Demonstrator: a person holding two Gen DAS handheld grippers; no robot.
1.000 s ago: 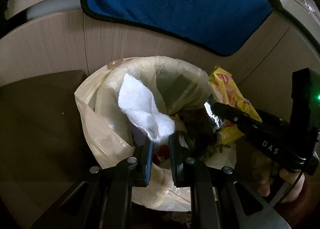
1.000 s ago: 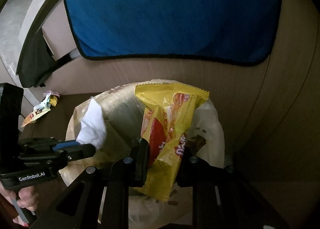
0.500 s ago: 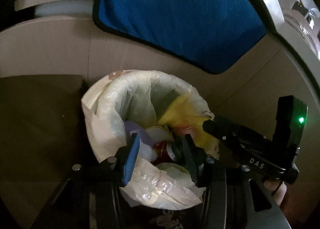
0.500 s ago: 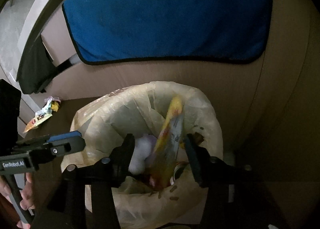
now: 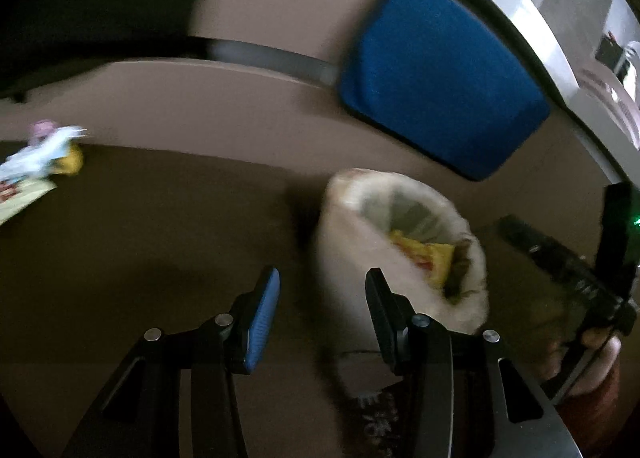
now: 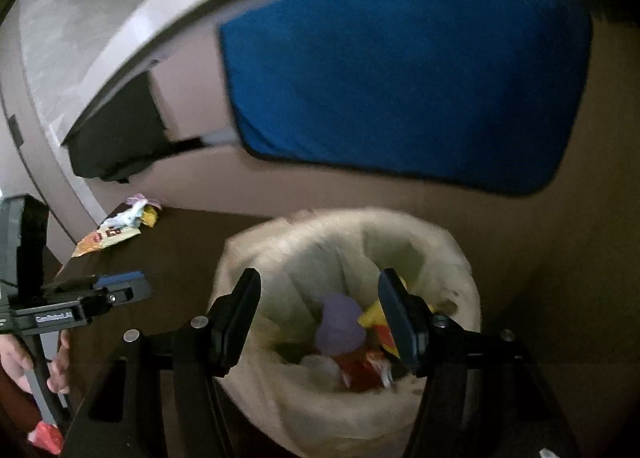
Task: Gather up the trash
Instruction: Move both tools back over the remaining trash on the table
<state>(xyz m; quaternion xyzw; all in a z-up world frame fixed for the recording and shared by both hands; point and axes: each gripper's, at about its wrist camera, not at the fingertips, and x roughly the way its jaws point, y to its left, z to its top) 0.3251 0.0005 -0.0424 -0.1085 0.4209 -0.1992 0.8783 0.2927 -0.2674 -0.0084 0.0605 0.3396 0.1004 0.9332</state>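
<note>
A bin lined with a pale bag [image 6: 304, 258] stands on the dark floor; it also shows in the left wrist view [image 5: 348, 258]. Inside lie a yellow snack wrapper [image 5: 424, 254], a purple object [image 6: 340, 322] and red trash [image 6: 360, 370]. My right gripper [image 6: 320, 314] is open and empty above the bin's mouth. My left gripper [image 5: 322, 298] is open and empty, left of the bin over the floor. Loose wrappers [image 6: 116, 230] lie on the floor at the far left, also in the left wrist view [image 5: 36, 166].
A blue towel [image 6: 400, 74] hangs on the beige wall behind the bin. A white curved edge [image 6: 132, 18] runs above it. A dark cloth [image 6: 116, 138] hangs at the left. A red scrap [image 6: 44, 438] lies near the left hand.
Both grippers opened and dropped the white tissue and the yellow wrapper into the bin. Both then pulled back, and the left swung to the left toward the floor.
</note>
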